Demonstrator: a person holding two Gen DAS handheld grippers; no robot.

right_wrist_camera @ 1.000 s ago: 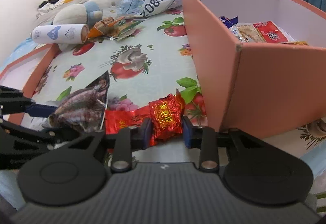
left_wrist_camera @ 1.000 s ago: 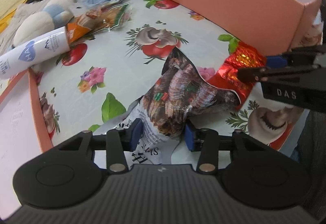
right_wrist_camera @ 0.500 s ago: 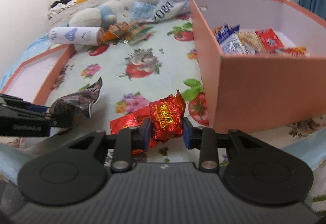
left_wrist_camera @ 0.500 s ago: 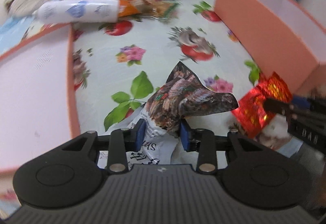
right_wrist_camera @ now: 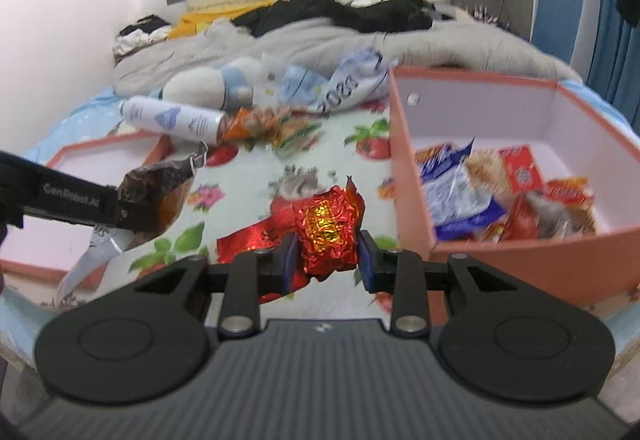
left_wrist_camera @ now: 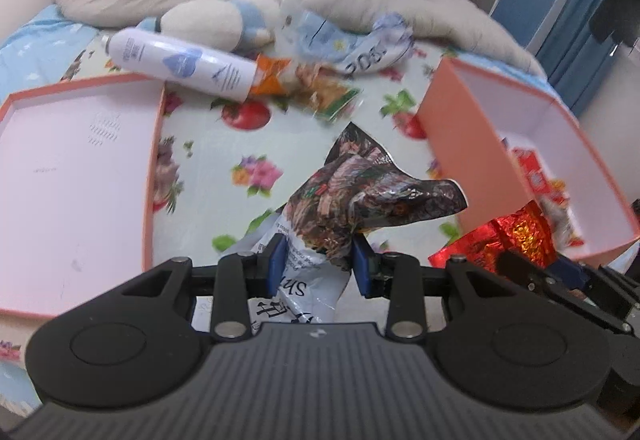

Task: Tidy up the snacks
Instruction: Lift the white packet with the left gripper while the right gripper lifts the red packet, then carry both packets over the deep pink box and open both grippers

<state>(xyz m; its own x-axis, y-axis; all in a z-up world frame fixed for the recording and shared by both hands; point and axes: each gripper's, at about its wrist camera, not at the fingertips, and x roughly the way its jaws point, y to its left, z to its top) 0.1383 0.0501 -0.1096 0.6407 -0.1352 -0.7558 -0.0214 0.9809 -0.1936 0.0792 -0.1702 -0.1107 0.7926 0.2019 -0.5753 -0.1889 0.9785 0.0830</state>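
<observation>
A fruit-and-flower printed cloth [left_wrist_camera: 208, 167] covers the bed, and everything here is placed relative to the open pink box [right_wrist_camera: 472, 240] standing on it. Inside that box lie several snack packets [right_wrist_camera: 460, 195], blue, red and orange. Well to the box's left rests its shallow pink lid [left_wrist_camera: 76, 175], inner side up. Beyond the lid, farther from the box, lie a white bottle [left_wrist_camera: 184, 65] on its side, a plush toy [left_wrist_camera: 224, 17] and an orange-green snack bag [left_wrist_camera: 316, 87]. Between lid and box, raised off the cloth, the left gripper [left_wrist_camera: 318, 264] has its pads pressed on a crumpled dark-printed snack bag [left_wrist_camera: 360, 195], its jaws having just narrowed on it. Just beside the box's near corner, the right gripper [right_wrist_camera: 326, 260] clamps a red foil snack packet [right_wrist_camera: 324, 228], jaws narrow.
</observation>
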